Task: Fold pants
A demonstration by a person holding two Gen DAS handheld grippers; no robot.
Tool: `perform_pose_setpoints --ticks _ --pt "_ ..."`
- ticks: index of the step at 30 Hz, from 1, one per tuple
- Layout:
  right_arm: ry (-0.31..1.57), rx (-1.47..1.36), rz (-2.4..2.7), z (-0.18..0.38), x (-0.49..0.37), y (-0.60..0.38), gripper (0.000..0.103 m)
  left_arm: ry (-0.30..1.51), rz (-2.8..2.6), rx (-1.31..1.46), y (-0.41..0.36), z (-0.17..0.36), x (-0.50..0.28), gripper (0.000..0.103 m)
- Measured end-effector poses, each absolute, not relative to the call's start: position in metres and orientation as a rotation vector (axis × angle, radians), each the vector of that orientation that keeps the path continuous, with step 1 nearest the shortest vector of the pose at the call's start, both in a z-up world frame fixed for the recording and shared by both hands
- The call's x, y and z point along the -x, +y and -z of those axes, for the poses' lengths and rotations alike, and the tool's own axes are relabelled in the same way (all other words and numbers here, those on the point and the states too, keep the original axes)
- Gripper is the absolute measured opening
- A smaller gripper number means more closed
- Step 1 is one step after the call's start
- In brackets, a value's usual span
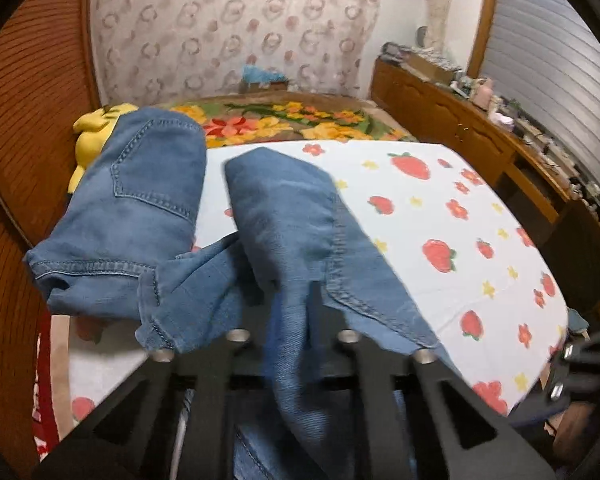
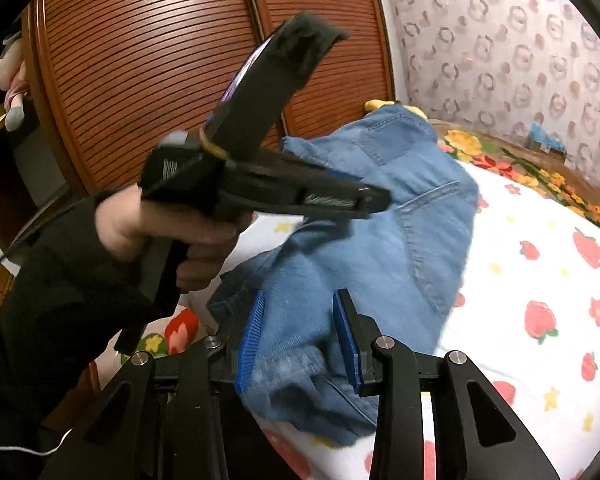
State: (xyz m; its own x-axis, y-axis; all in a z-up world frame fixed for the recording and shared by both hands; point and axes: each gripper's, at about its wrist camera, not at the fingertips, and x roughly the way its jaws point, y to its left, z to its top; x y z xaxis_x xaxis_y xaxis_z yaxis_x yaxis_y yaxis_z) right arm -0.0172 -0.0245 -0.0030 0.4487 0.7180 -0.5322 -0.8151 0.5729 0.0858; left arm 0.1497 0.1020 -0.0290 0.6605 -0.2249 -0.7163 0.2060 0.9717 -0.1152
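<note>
Blue denim pants (image 1: 148,200) lie bunched on the strawberry-print sheet (image 1: 440,208), back pocket upward. In the left wrist view a fold of the denim drapes over my left gripper (image 1: 292,304) and hides its fingertips. Seen side-on in the right wrist view, the left gripper (image 2: 382,200) is in a hand with a black sleeve, its jaws pinched together on the cloth and lifting it. My right gripper (image 2: 300,336) sits low at the near edge of the pants (image 2: 380,248). Its blue pads (image 2: 252,340) stand apart, with a loose bunch of denim between them.
Slatted wooden wardrobe doors (image 2: 160,60) stand close on the left of the bed. A yellow plush toy (image 1: 96,128) and a floral blanket (image 1: 292,120) lie beyond the pants. A cluttered wooden dresser (image 1: 480,128) runs along the right side.
</note>
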Motion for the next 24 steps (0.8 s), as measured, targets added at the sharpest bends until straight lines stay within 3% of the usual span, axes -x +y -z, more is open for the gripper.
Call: perform_pose_setpoints --ticks 9,18,24 --pt "0.449 0.201 -0.859 -0.013 0.037 -0.042 0.037 0.682 0.224 0.069 0.133 -0.009 -0.093 0.01" --pt "0.507 0.231 -0.825 0.011 0.015 0.0 0.037 0.786 0.076 0.074 0.169 0.053 -0.101 0.01" --pt "0.545 0.246 -0.829 0.009 -0.02 0.021 0.045 0.803 0.067 0.042 0.163 0.068 -0.106 0.012"
